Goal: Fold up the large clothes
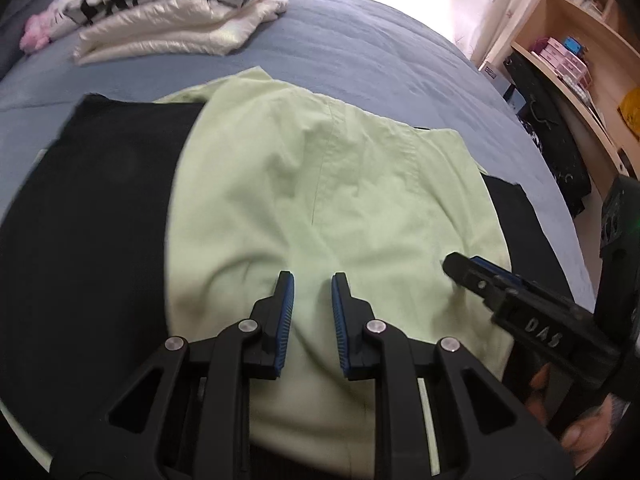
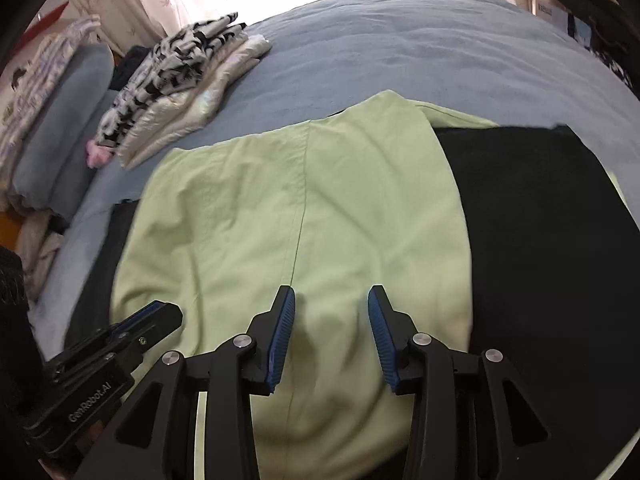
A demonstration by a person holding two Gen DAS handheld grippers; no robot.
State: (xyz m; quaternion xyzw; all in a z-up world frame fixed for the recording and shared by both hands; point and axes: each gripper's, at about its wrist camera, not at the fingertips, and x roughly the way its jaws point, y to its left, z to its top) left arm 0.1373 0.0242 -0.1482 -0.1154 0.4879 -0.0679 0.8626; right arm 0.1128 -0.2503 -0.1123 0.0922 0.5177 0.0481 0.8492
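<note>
A light green garment (image 1: 320,200) lies folded flat on a black cloth (image 1: 100,208) spread on the blue bed. It also shows in the right wrist view (image 2: 304,208), on the black cloth (image 2: 540,240). My left gripper (image 1: 312,280) hovers just above the garment's near part, jaws a little apart and holding nothing. My right gripper (image 2: 331,294) is open and empty over the same near part. The right gripper (image 1: 472,268) shows from the side in the left wrist view. The left gripper (image 2: 160,314) shows at the lower left of the right wrist view.
A stack of folded clothes (image 1: 172,4), cream and black-and-white, sits at the far left of the bed (image 1: 360,48); it also shows in the right wrist view (image 2: 180,80). A wooden shelf (image 1: 580,60) stands to the right. Pillows (image 2: 60,120) lie at the left.
</note>
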